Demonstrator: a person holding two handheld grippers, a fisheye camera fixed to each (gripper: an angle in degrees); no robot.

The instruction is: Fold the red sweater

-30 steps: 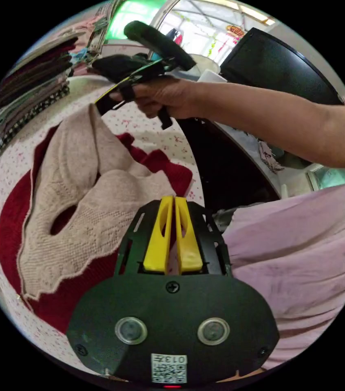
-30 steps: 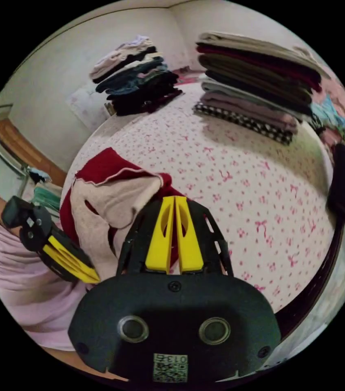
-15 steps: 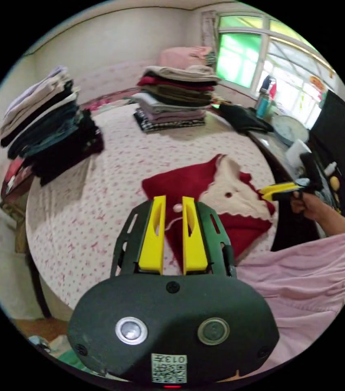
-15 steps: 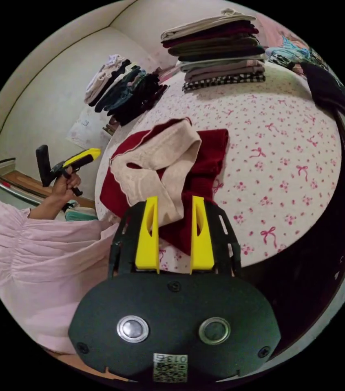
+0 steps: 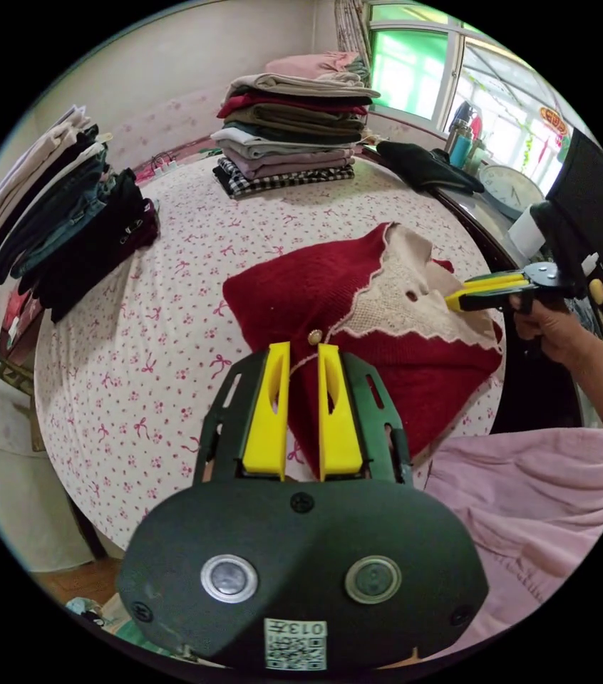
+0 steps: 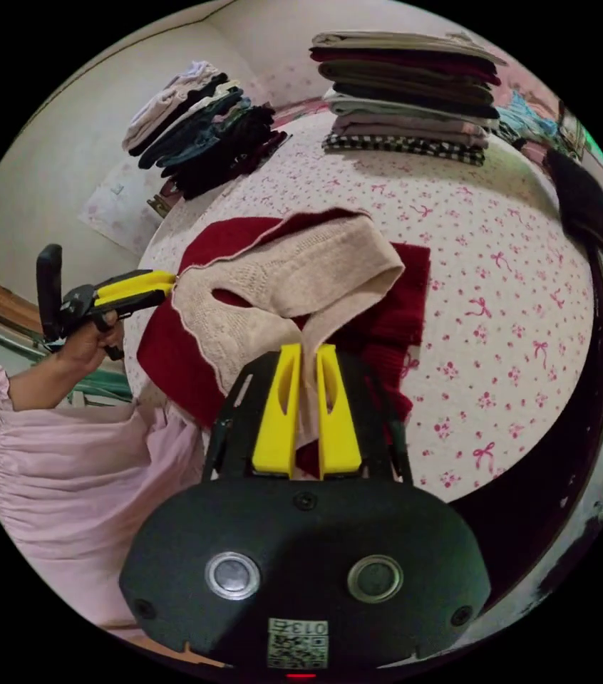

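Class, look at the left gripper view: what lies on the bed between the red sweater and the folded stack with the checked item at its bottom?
Only bare bedsheet, white with small pink bows, lies between the red sweater and the folded stack in the left gripper view.

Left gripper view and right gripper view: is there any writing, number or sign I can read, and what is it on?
Nothing reads clearly.
Sticker below the jaws, left gripper view: a square code and a short row of characters, too small to read.
Matching sticker, right gripper view: the same, unreadable.
Clock: numerals too small.
Red ornament at the window: blurred.
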